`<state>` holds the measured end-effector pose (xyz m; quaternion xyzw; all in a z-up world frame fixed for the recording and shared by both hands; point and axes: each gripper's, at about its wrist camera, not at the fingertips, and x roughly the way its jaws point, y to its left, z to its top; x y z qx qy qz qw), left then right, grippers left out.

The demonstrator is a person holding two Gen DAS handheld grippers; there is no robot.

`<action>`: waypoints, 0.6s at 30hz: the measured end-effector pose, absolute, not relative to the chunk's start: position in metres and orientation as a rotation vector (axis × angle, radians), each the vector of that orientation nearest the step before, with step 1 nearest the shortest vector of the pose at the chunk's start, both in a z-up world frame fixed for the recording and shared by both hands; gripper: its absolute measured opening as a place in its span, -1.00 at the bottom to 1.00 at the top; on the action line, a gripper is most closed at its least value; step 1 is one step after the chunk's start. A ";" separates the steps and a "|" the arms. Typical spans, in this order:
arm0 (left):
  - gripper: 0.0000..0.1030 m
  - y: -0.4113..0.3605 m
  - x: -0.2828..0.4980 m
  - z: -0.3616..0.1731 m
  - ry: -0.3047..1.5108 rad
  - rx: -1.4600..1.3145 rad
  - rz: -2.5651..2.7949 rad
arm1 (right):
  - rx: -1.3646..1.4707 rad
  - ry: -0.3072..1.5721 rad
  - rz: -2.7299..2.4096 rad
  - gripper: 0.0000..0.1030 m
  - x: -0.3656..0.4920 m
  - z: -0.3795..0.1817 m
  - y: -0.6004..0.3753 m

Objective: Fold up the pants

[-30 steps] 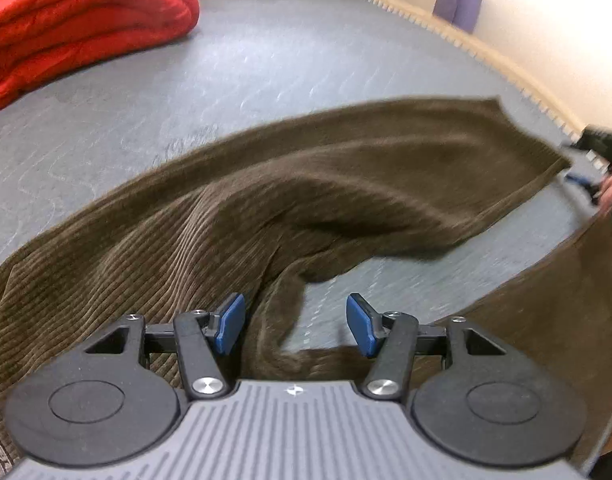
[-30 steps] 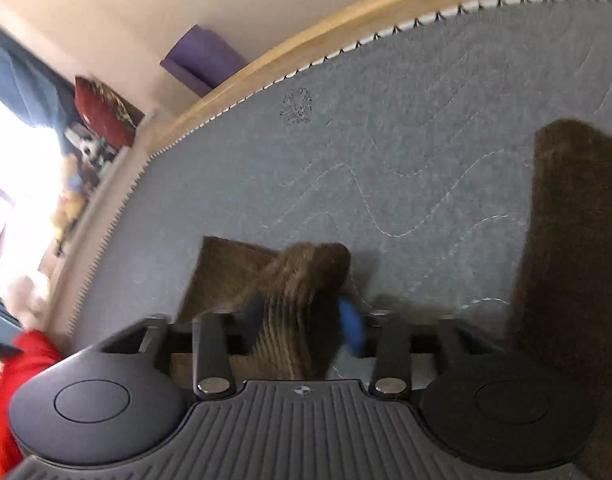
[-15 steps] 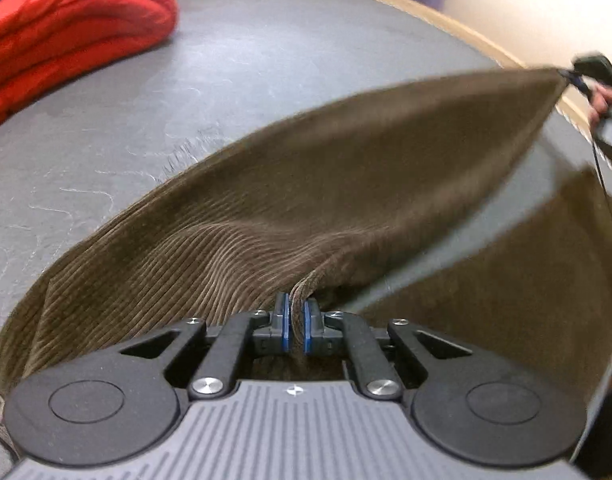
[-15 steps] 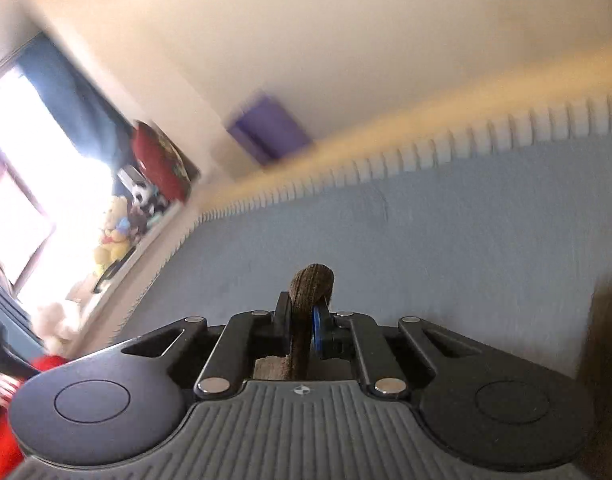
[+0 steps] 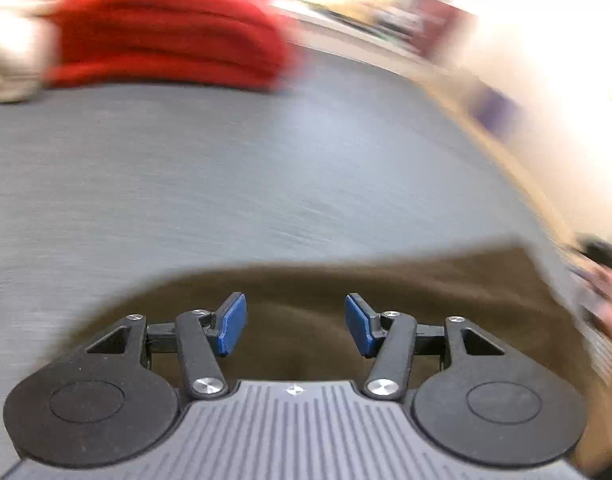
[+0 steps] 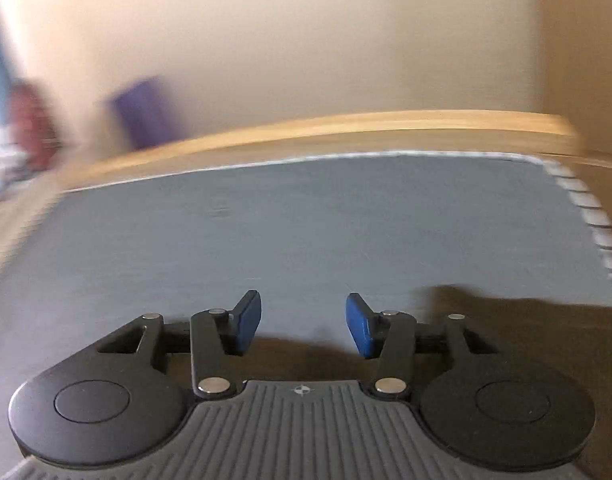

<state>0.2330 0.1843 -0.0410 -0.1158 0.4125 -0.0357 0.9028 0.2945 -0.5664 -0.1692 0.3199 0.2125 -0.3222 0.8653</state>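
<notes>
The brown pants were found lying flat on the grey mattress, long axis running left to right, just below and before the left gripper and the right gripper, whose fingers, just opened, stood spread with nothing pinched.

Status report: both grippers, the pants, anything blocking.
Left gripper and right gripper just opened, nothing between the pads. Brown pants released, lying on the grey mattress. Red blanket far off, nothing blocking.
</notes>
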 end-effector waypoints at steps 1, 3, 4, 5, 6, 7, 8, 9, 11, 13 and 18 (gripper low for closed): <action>0.18 0.201 0.235 -0.045 0.861 -0.253 0.009 | 0.672 0.465 -0.582 -0.06 0.309 -0.169 -0.553; 0.19 0.240 0.242 -0.058 0.914 -0.283 0.207 | 0.658 0.502 -0.467 -0.05 0.334 -0.172 -0.529; 0.24 0.255 0.244 -0.066 0.940 -0.294 0.263 | 0.653 0.531 -0.425 -0.03 0.346 -0.175 -0.518; 0.33 0.269 0.245 -0.075 0.962 -0.313 0.300 | 0.661 0.570 -0.383 0.04 0.359 -0.181 -0.508; 0.38 0.277 0.246 -0.082 0.978 -0.332 0.311 | 0.679 0.613 -0.340 0.12 0.373 -0.188 -0.500; 0.45 0.286 0.248 -0.091 1.005 -0.350 0.323 | 0.697 0.666 -0.298 0.15 0.388 -0.200 -0.493; 0.46 0.291 0.250 -0.099 1.029 -0.361 0.329 | 0.697 0.711 -0.292 0.15 0.400 -0.209 -0.489; 0.46 0.296 0.252 -0.106 1.045 -0.370 0.330 | 0.686 0.749 -0.317 0.15 0.410 -0.217 -0.486; 0.47 0.305 0.255 -0.115 1.065 -0.392 0.330 | 0.677 0.774 -0.350 0.15 0.419 -0.225 -0.476; 0.47 0.309 0.259 -0.125 1.073 -0.424 0.313 | 0.636 0.824 -0.396 0.09 0.432 -0.236 -0.474; 0.48 0.304 0.260 -0.143 1.072 -0.405 0.274 | 0.389 0.835 -0.557 -0.72 0.457 -0.238 -0.450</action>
